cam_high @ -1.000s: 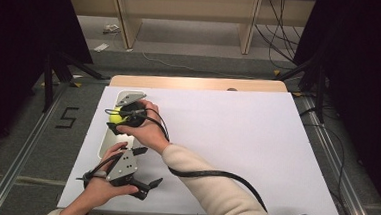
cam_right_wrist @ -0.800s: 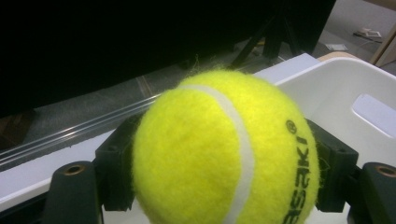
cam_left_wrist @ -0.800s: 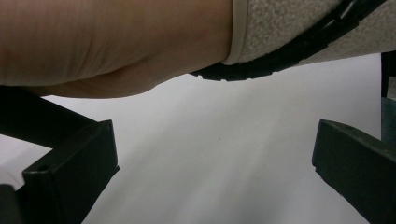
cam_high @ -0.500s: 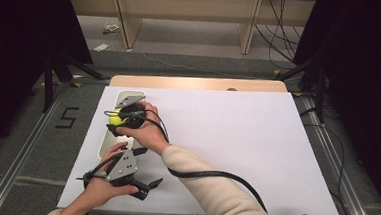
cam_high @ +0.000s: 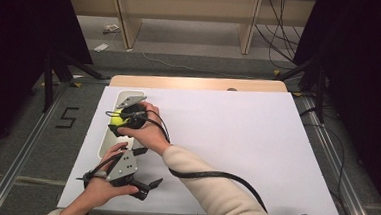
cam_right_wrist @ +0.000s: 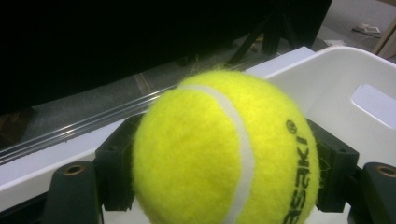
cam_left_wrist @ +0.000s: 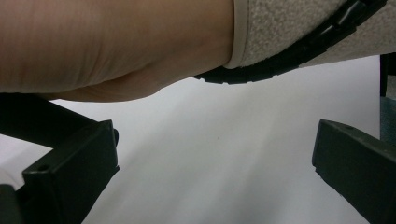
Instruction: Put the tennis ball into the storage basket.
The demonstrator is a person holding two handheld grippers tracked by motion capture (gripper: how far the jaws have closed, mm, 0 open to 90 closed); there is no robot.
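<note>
A white sheet (cam_high: 236,140) covers the table in front of you, with dark curtains at both sides and a white tray (cam_high: 105,141) at the sheet's left edge.

The risk lies at the tray: your right gripper (cam_high: 123,119) holds the ball (cam_right_wrist: 224,149) over it, and the ball is round and fuzzy, pinched only at its sides. Let go too high, or near the tray's wall, and I'd expect it to bounce out and roll off towards the floor (the tray looks shallow). Your right forearm also crosses just above your left gripper (cam_high: 143,187), so a quick pull back could knock the two together.

Your right gripper is clenched on the ball, a jaw pressed to each side. Your left gripper rests on the sheet just nearer you than the tray, jaws wide apart, holding nothing.
</note>
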